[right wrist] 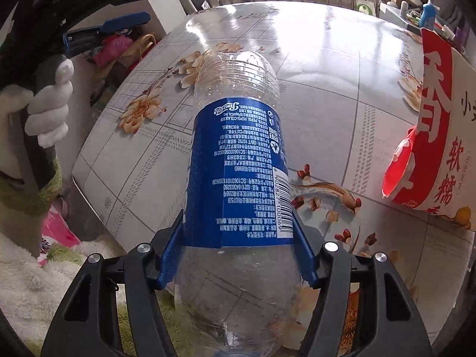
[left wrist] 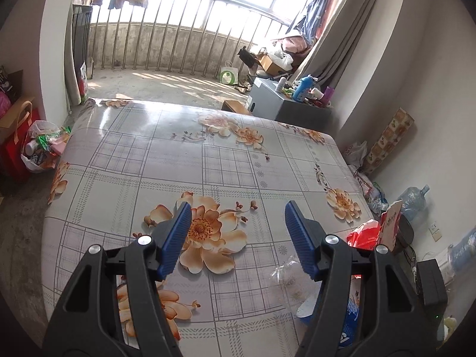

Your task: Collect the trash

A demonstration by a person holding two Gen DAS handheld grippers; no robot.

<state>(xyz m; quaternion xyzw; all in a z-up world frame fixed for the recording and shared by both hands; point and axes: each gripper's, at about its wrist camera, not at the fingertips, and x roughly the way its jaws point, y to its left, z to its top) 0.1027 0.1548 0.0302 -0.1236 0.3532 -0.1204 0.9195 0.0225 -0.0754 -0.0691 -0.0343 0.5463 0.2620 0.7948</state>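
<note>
A clear plastic cola bottle (right wrist: 238,163) with a blue label fills the right wrist view. My right gripper (right wrist: 238,217) is shut on it, blue pads (right wrist: 172,247) pressing both sides of the label, and the bottle points out over the floral table (right wrist: 342,95). A red and white snack bag (right wrist: 431,136) stands to its right. My left gripper (left wrist: 238,206) hangs open above the table with nothing between its fingers. Part of the bottle (left wrist: 351,312) shows at its lower right. In the right wrist view the left gripper (right wrist: 160,1) appears at upper left, held by a white-gloved hand (right wrist: 50,104).
A full white trash bag (left wrist: 41,148) sits on the floor left of the table, beside a red paper bag (left wrist: 17,148). Water jugs (left wrist: 413,202) and a black box (left wrist: 431,285) line the right wall. A grey cabinet (left wrist: 285,101) with bottles stands beyond the table.
</note>
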